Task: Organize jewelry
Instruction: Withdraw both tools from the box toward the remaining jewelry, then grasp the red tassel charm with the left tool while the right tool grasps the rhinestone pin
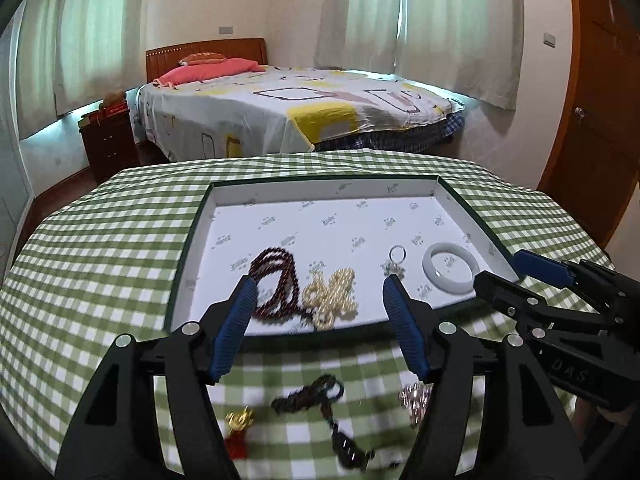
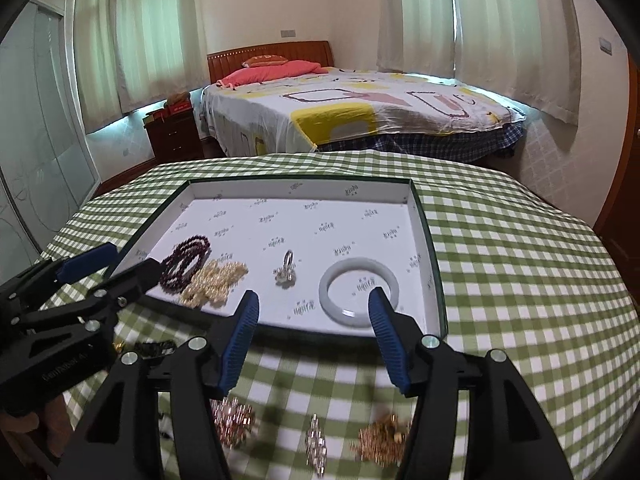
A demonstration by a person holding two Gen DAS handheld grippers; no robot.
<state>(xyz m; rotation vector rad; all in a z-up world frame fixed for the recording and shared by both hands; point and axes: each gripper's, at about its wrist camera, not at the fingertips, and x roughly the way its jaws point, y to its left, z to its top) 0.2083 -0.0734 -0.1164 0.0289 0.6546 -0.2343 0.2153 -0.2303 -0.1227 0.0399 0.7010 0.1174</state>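
A shallow white-lined tray (image 1: 224,200) (image 2: 432,264) sits on the green checked table. In it lie dark red beads (image 1: 276,276) (image 2: 186,260), a pearl strand (image 1: 332,294) (image 2: 212,280), a silver ring (image 1: 394,260) (image 2: 286,270) and a white bangle (image 1: 450,268) (image 2: 360,292). My left gripper (image 1: 318,320) is open and empty above the tray's near edge. My right gripper (image 2: 312,328) is open and empty over the same edge. On the cloth lie a dark bead string (image 1: 316,396), a gold-and-red charm (image 1: 238,424), a pink sparkly piece (image 1: 416,400) (image 2: 234,420), a silver piece (image 2: 316,444) and a gold chain pile (image 2: 380,440).
The right gripper's body (image 1: 560,320) shows at the right of the left wrist view; the left gripper's body (image 2: 72,320) shows at the left of the right wrist view. A bed (image 1: 300,108) stands beyond the table. A dark nightstand (image 1: 108,144) stands beside it.
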